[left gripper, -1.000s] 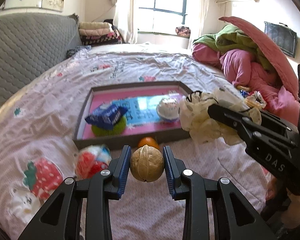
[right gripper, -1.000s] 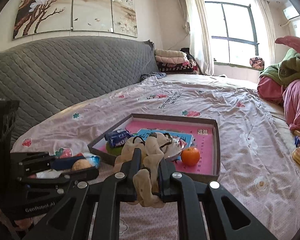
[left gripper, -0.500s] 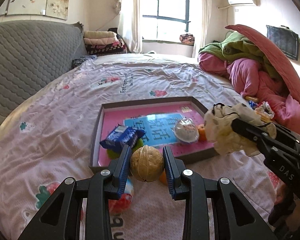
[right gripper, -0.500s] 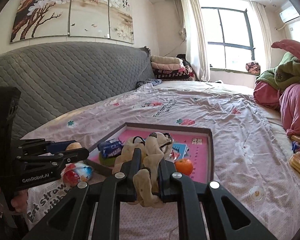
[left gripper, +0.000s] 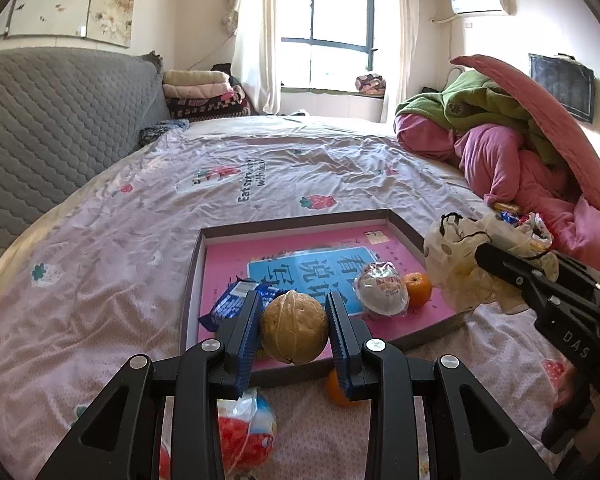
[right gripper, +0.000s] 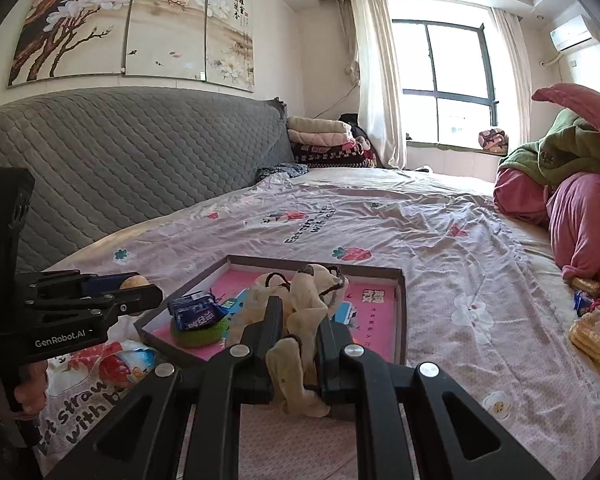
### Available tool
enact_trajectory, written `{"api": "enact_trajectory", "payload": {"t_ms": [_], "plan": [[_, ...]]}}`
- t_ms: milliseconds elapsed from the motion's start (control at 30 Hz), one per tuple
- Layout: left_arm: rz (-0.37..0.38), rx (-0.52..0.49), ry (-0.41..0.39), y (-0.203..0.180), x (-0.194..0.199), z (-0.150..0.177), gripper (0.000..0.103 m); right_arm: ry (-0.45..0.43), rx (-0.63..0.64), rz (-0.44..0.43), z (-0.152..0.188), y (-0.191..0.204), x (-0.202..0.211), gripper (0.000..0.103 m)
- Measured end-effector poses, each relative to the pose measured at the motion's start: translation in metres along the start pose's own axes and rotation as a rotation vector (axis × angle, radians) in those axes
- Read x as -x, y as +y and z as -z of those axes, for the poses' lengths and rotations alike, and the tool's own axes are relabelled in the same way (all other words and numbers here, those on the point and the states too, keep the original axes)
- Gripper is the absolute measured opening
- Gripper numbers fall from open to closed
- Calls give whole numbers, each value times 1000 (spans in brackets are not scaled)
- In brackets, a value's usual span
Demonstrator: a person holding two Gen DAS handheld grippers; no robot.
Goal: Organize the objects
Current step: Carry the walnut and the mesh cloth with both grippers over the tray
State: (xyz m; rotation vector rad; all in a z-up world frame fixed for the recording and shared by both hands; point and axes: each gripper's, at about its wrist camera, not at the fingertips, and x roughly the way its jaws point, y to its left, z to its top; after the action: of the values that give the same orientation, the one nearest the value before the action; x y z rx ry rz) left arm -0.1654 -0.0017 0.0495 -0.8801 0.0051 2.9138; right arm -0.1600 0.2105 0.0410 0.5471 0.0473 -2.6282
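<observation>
My left gripper (left gripper: 293,330) is shut on a walnut (left gripper: 294,329), held above the near edge of the pink-lined tray (left gripper: 300,220). My right gripper (right gripper: 300,330) is shut on a beige cloth bundle with black loops (right gripper: 310,300), raised at the tray's (right gripper: 398,320) near right side; the bundle also shows in the left wrist view (left gripper: 460,264). In the tray lie a blue snack packet (left gripper: 236,304) on a green ball (right gripper: 198,334), a wrapped white bun (left gripper: 382,288) and an orange (left gripper: 418,288).
On the bedsheet in front of the tray lie a second orange (left gripper: 338,392) and a red-and-white snack bag (left gripper: 244,432). A pile of pink and green quilts (left gripper: 520,152) fills the right side. More snacks (right gripper: 592,320) lie at the right. A grey headboard (right gripper: 140,160) runs along the left.
Both grippers have risen and tilted up, so the tray sits lower in view. The left one has moved right, over the tray's near edge. Both keep their hold.
</observation>
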Motion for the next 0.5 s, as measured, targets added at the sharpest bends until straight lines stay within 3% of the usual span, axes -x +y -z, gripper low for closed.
{"api": "enact_trajectory", "payload": {"t_ms": [500], "plan": [[15,-28,6,-15,-35,-11,33,-14,13,54,-8,-18,-13,15]]}}
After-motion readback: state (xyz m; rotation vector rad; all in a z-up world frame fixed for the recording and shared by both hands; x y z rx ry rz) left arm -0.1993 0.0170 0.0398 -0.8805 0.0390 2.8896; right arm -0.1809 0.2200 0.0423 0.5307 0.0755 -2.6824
